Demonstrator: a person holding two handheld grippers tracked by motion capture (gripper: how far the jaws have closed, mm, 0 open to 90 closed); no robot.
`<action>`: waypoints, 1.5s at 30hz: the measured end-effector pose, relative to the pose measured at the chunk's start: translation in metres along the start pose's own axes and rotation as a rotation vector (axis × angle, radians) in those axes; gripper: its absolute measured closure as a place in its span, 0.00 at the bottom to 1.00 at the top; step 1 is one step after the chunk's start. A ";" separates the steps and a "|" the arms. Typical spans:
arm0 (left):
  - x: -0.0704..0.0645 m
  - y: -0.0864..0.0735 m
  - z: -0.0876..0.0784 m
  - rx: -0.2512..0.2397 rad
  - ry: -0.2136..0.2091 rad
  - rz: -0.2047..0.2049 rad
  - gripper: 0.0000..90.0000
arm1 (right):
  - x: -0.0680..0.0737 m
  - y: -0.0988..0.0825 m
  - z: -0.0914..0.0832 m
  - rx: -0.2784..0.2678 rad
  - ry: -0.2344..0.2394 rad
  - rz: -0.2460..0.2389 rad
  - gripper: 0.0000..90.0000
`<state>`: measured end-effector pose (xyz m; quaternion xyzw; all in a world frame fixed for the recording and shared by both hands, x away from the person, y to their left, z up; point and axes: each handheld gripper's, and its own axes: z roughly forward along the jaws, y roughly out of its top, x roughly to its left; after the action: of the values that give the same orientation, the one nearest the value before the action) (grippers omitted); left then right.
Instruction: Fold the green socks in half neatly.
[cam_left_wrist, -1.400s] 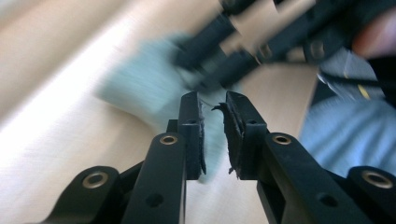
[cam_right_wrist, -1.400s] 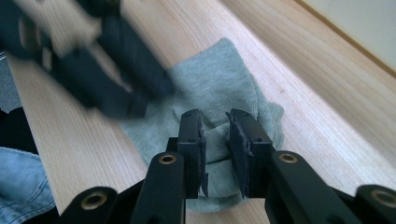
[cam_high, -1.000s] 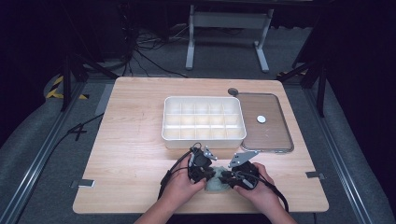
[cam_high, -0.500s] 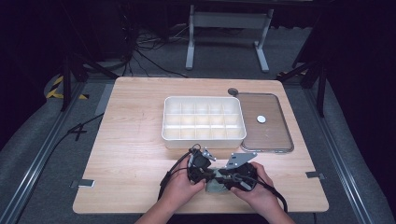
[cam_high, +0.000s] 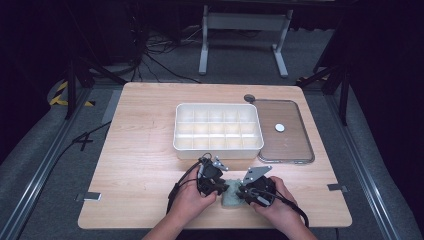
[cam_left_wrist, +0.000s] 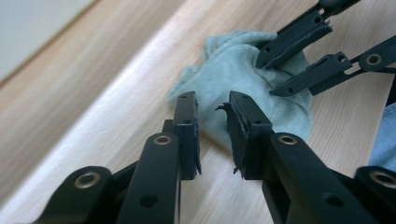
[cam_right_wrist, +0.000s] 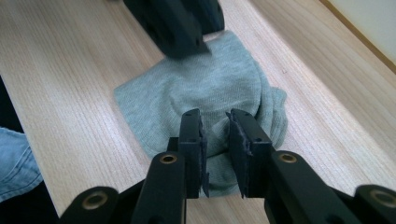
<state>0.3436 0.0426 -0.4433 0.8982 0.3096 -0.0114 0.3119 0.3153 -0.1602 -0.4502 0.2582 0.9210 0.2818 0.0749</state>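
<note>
1. Dark floor with cables and metal frame legs is seen around a light wood worktop (cam_high: 145, 150).
2. White divided tray (cam_high: 218, 129), compartments empty, is set mid-worktop; a flat clear lid (cam_high: 283, 132) with a white knob lies just beside it on the right.
3. Small pale green knit cloth (cam_high: 230, 199) is located near the front edge of the worktop, between the two tools. Fine ribbed weave; crumpled, folds bunched at one side.
4. Left tool (cam_left_wrist: 212, 133): jaws slightly spread, nothing between them, tips just at the cloth edge (cam_left_wrist: 243, 88). One pad lining is seen frayed and peeling.
5. Right tool (cam_right_wrist: 215, 140): jaws narrowly parted, set over a raised fold of the cloth (cam_right_wrist: 205, 98); whether the fold is actually pinched cannot be told.
6. Each tool is held in a hand at the front edge.
</note>
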 end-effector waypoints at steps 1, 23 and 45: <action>0.003 -0.001 -0.003 0.004 0.005 0.000 0.78 | -0.001 -0.001 0.000 -0.002 0.007 0.002 0.84; -0.001 -0.009 0.012 0.099 -0.087 0.146 0.85 | -0.006 -0.004 0.001 -0.026 0.045 0.015 0.86; -0.026 0.004 0.010 -0.011 -0.058 0.295 0.82 | -0.008 -0.007 0.001 -0.045 0.063 0.024 0.86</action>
<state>0.3263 0.0204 -0.4431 0.9315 0.1654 0.0102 0.3237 0.3193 -0.1681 -0.4551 0.2584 0.9132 0.3113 0.0483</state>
